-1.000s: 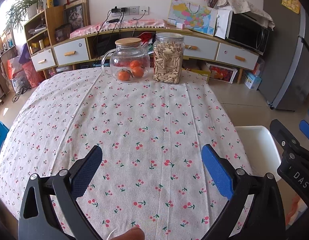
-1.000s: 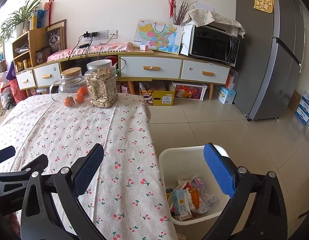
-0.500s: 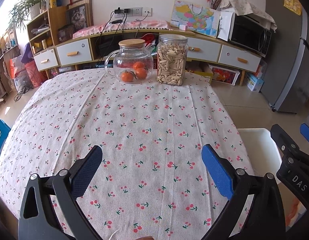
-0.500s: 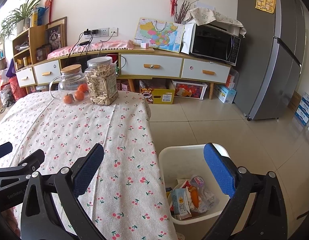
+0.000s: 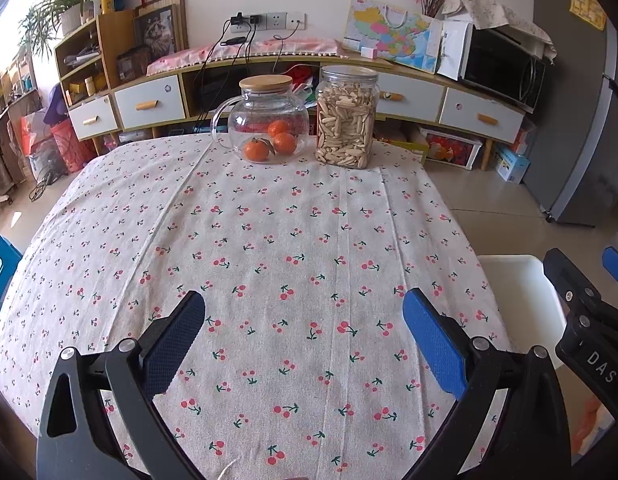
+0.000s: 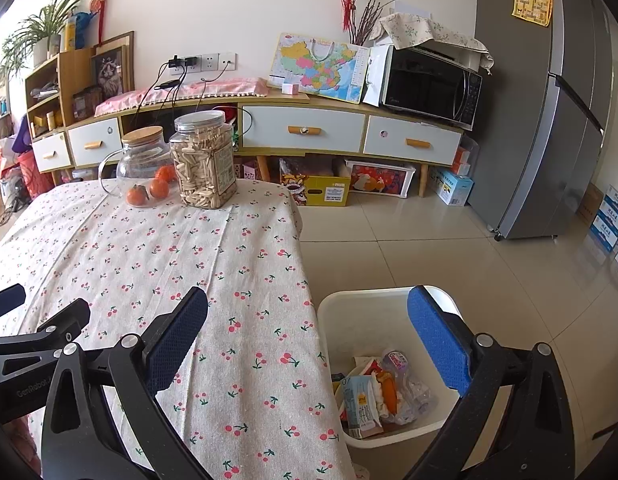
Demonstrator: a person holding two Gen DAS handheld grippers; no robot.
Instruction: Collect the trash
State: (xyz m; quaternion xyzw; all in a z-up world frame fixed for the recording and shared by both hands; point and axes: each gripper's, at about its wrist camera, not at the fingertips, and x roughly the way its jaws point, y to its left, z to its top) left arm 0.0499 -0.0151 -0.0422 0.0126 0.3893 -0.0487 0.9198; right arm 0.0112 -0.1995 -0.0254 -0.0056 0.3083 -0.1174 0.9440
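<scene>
Tablecloth [image 5: 293, 240] bare; trash [image 6: 383, 394] binned; tongs spread.

A table under a cherry-print cloth [image 5: 293, 240] carries a glass teapot of oranges [image 5: 269, 120] beside a clear jar of seeds [image 5: 346, 118], upper centre.

Bright daylight, both wrist views sharp, heavy fisheye bend.

Light enters from the far left, where the corner blows out white beside the green potted plant [image 5: 49, 4]. The cherry-print cloth-covered table [image 5: 269, 240] is evenly lit with only soft shadows. Faint glare sits on the clear glass teapot with bamboo lid [image 5: 267, 120]. The long white-drawered wooden sideboard [image 6: 309, 132] bows; the corners vignette black.
</scene>
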